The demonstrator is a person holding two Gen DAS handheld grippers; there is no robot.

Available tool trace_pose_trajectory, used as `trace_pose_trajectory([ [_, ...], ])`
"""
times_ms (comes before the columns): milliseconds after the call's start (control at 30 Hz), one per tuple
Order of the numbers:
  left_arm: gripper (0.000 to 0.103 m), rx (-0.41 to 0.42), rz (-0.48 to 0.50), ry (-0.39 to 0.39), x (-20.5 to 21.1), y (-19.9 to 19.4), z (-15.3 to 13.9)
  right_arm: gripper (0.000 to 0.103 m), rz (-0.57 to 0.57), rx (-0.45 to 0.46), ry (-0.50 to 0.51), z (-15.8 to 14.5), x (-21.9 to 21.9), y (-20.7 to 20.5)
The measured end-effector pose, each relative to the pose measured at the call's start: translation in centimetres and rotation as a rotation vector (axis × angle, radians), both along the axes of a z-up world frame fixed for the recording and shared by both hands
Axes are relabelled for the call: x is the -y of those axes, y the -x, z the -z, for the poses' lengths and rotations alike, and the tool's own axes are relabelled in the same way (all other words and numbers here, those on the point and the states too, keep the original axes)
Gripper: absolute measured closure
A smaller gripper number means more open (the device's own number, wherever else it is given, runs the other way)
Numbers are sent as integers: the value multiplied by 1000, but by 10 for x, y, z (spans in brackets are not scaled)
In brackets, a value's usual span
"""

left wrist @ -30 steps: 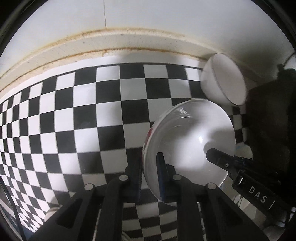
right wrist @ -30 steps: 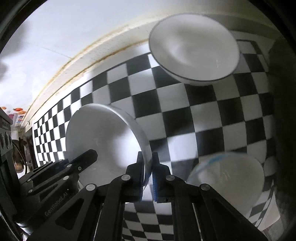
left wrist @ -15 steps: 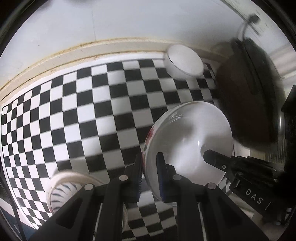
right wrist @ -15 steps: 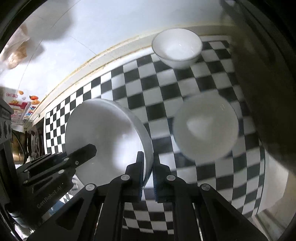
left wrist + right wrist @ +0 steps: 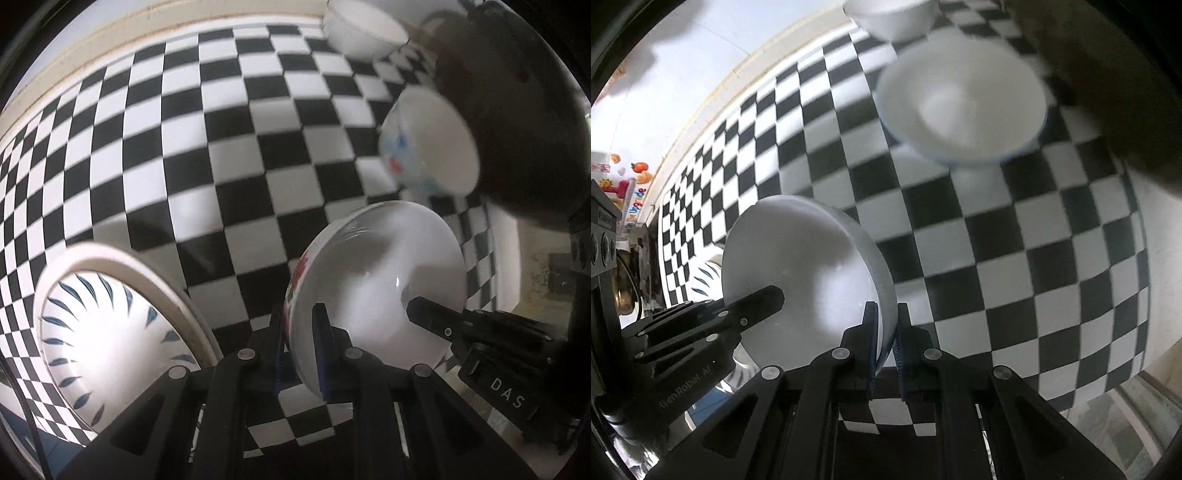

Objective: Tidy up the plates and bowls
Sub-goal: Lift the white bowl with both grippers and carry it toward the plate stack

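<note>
Both grippers hold the same white bowl with a red flower pattern outside (image 5: 373,295), one on each side of its rim. My left gripper (image 5: 301,332) is shut on the near rim in the left wrist view. My right gripper (image 5: 886,332) is shut on the rim of that bowl (image 5: 801,273) in the right wrist view. The bowl is tilted on edge above the checkered cloth (image 5: 221,147). A blue-leaf patterned plate (image 5: 110,325) lies at lower left. A bowl with blue and red marks (image 5: 428,140) and a plain white bowl (image 5: 362,26) sit farther back.
A large dark object (image 5: 517,110) stands at the right by the bowls. A white wall with a cream ledge (image 5: 110,37) borders the far side of the cloth. The cloth's right edge (image 5: 1145,332) drops off to a pale floor.
Both grippers, still holding the bowl, moved back and down toward the near side. The patterned plate grew large at lower left and the blue-rimmed bowl came into the left view.
</note>
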State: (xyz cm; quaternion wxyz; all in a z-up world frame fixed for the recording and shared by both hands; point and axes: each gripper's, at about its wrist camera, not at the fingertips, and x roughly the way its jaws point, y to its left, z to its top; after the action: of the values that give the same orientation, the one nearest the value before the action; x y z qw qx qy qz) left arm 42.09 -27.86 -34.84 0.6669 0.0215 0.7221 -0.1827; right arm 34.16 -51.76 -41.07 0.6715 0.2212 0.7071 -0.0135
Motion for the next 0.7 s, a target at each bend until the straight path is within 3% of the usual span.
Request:
trace_pose_trajectory([
  [267,91,-34,3,-37,2,10,27,93,-29,-36,23,27,-6,16],
  [700,91,-57,11,-56,6,19,41,93,-20,-79,7,43,-7,19],
])
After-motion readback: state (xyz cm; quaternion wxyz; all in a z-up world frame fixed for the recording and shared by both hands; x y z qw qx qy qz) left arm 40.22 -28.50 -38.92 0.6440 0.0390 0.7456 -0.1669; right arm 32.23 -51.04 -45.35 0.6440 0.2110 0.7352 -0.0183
